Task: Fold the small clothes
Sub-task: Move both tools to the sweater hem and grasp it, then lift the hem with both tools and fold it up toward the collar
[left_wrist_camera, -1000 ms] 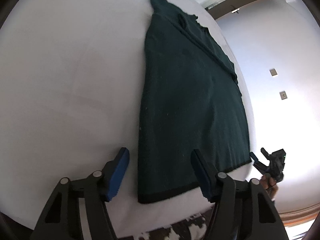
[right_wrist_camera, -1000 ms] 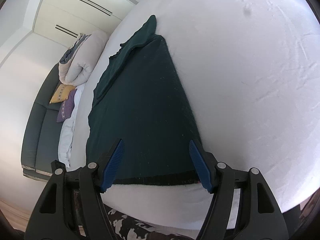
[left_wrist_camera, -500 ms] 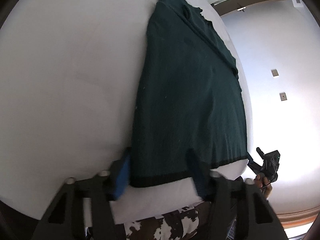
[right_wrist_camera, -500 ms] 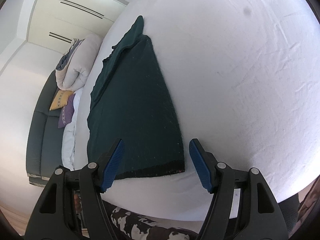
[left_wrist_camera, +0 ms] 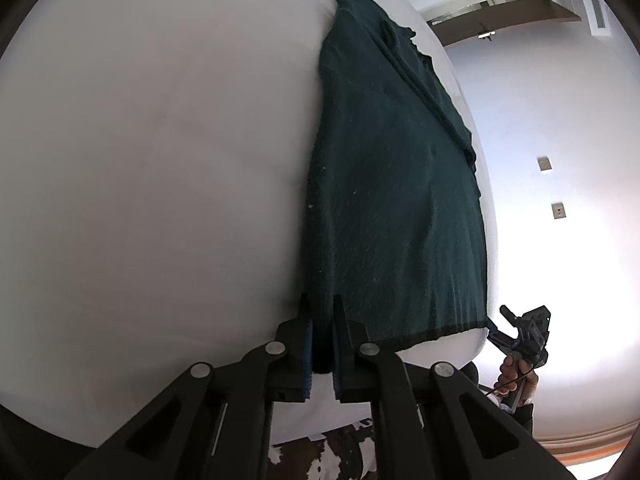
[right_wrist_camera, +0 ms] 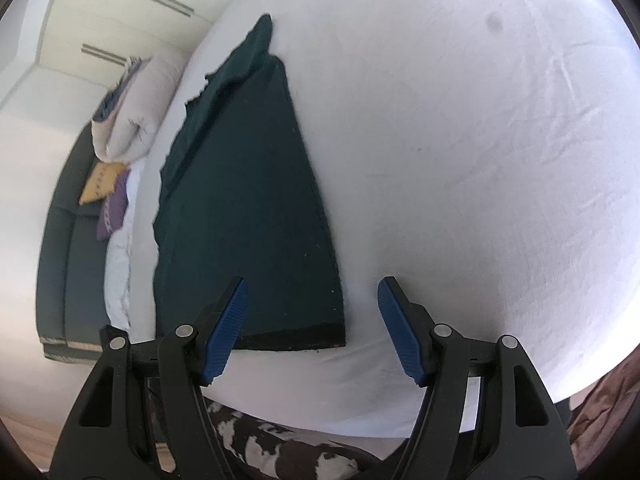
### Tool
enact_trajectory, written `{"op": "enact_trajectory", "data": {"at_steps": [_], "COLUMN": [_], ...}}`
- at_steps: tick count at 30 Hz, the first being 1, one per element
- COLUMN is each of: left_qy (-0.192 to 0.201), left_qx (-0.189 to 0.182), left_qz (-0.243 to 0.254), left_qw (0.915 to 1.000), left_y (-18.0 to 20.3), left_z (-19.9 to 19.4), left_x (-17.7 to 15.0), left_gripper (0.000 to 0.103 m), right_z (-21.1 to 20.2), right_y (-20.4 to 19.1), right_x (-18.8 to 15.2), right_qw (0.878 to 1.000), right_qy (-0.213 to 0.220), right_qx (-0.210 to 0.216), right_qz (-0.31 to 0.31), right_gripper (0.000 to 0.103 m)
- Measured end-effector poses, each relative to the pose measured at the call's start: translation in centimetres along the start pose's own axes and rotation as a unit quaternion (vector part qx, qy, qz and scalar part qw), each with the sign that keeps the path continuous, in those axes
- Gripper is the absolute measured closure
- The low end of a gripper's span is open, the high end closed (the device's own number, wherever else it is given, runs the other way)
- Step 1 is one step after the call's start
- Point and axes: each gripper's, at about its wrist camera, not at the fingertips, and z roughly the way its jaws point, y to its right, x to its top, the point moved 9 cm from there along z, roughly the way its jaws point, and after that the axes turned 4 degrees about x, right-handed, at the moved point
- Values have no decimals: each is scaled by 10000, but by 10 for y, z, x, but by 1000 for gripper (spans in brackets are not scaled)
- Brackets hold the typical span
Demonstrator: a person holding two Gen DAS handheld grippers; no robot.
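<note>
We see a white bed sheet (right_wrist_camera: pixel 460 160) spread wide, and beside the bed a dark sofa (right_wrist_camera: pixel 60 248) with a yellow cushion (right_wrist_camera: pixel 100 182) touching a purple one (right_wrist_camera: pixel 114 212). A rolled pale duvet (right_wrist_camera: pixel 128 120) lies there too (near white wardrobe doors (right_wrist_camera: pixel 120 12)). Two wall plates (left_wrist_camera: pixel 544 163) sit on the far wall.

A white-sheeted bed (right_wrist_camera: pixel 460 160) carries a dark green garment (left_wrist_camera: pixel 392 208) (spread flat, lengthwise near one edge).

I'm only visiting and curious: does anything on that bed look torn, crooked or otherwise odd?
Mostly tidy. The green garment lies flat on the white bed; only its far end, along one side, looks bunched and ragged-edged. No visible tear.
</note>
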Motion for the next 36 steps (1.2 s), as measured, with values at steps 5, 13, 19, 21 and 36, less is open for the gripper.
{"op": "enact_trajectory", "data": {"at_steps": [5,13,19,21,36], "left_qy": [99,194,241,304,979], "left_qx": [11,-27,-61,-133,-1030], "left_qz": [70,131,214,264,36], "left_qw": [9999,9997,9995,9991,9898], "left_y": [1,2,8,15,51], "left_z": [-4,-11,-12,-17,-61], "left_x": [-1,-2,-2,0,49], "left_gripper": [96,97,98,98,98], "right_z": [15,28,28,27,10], "right_y": [-10,-7,-3,-7,-93], "right_x": [-4,-11,-19,-18,42], "right_qw": [9989,9963,9970,9978,9941], "right_qy": [-448,-664,-635,-556,129], "right_qx": [52,499,405,347,1053], "right_qz": [-122,235,204,105,-223], "right_gripper": [44,73,96,97,97]}}
